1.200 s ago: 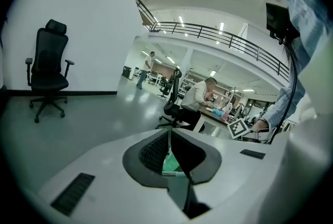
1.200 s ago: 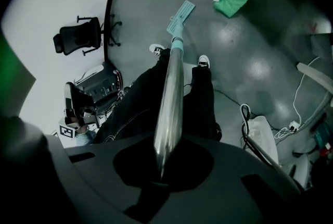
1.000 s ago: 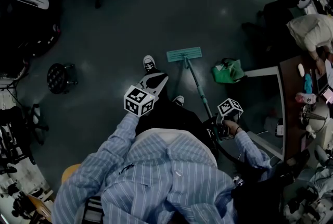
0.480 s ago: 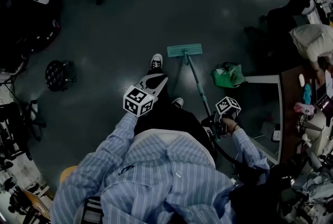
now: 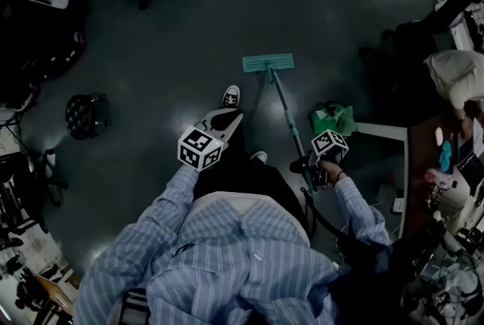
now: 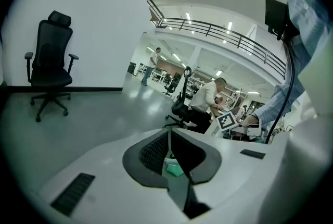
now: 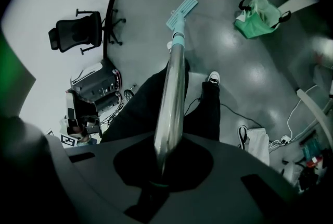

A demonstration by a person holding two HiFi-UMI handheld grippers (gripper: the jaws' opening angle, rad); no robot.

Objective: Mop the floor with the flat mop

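Close in, right gripper [image 7: 164, 165] clamps the flat mop's shiny metal pole [image 7: 171, 98]; left gripper [image 6: 169, 142] is closed, empty. Farther out, teal rectangular mop head [image 5: 268, 63] lies flat on dark glossy floor [image 5: 174, 29]. Prob. mid-stroke; next: sweep it w/ head kept flat, clear of green bag [image 5: 333, 119].

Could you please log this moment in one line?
right hand-held gripper: shut on mop handle; left hand-held gripper: shut, empty
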